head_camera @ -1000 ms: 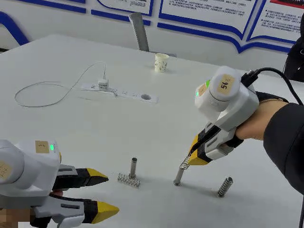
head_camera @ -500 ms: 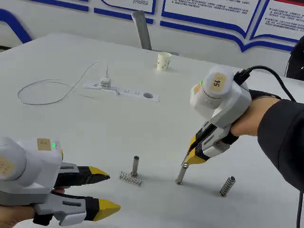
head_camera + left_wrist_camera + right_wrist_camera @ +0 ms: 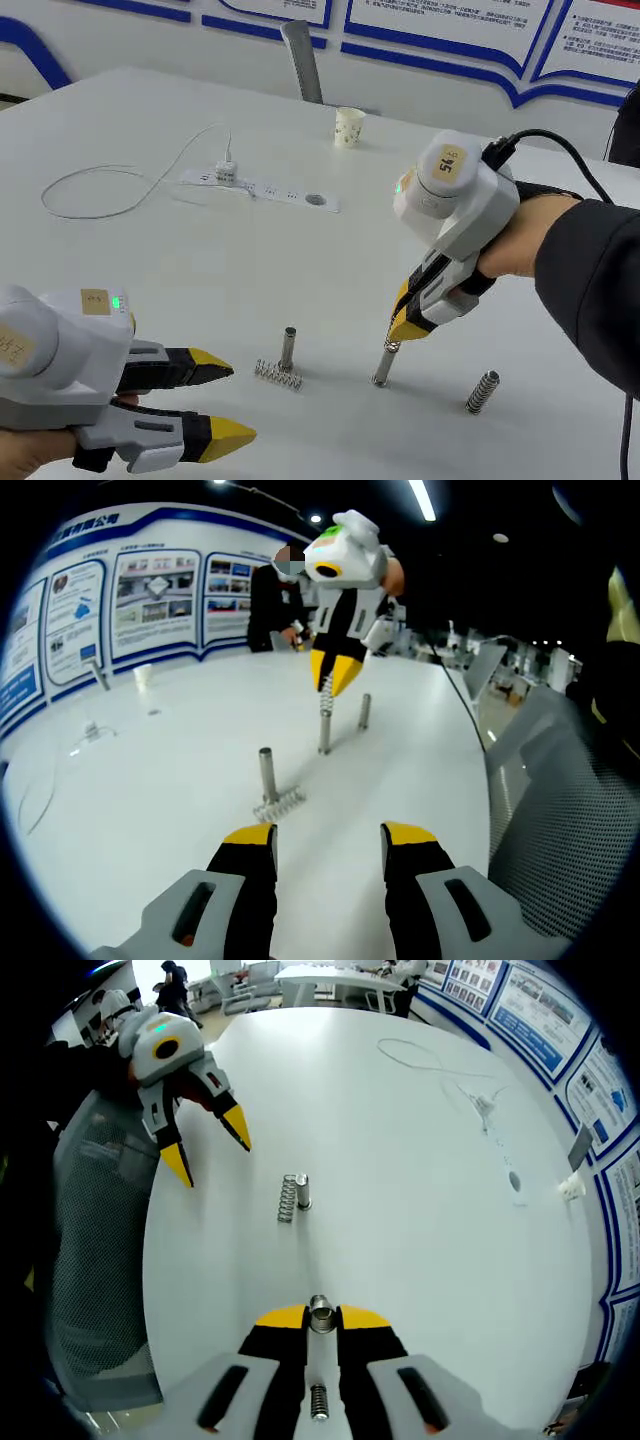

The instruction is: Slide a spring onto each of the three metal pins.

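One spring [image 3: 326, 692] is pinched in the right tool [image 3: 406, 328] atop the middle pin [image 3: 381, 370]. Keep it coaxial and ease straight down. The left tool [image 3: 240, 402] hangs spread.

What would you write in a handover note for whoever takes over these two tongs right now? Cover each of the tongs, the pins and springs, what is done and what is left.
Left tongs: open, holding nothing, hovering near the left pin.
Right tongs: shut on the held spring, at the top of the middle pin.
Done: the right pin wears its spring.
Left: slide the held spring down the middle pin. Then pick up the loose spring lying at the foot of the left pin, which is bare, and fit it on.
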The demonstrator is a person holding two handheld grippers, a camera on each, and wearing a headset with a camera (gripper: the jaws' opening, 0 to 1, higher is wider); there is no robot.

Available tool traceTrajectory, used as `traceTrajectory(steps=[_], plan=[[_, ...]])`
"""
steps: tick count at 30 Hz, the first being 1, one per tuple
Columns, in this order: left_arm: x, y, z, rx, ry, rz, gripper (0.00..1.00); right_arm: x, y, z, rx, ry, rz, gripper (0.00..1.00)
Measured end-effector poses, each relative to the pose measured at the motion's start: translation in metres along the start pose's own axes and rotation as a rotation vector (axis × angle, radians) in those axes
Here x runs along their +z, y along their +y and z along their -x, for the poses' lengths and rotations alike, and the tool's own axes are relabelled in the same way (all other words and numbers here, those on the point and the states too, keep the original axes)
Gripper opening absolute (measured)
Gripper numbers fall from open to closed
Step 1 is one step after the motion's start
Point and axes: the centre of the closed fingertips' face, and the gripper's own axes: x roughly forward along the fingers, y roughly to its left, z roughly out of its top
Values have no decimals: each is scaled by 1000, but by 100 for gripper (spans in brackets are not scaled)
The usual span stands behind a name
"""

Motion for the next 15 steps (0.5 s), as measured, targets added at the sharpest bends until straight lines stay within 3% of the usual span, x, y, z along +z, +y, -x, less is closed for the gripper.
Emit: traceTrajectory(steps=[15], plan=[[-1,1,0,3,0,4,42,-5,-4,-11,7,9,-20,12]])
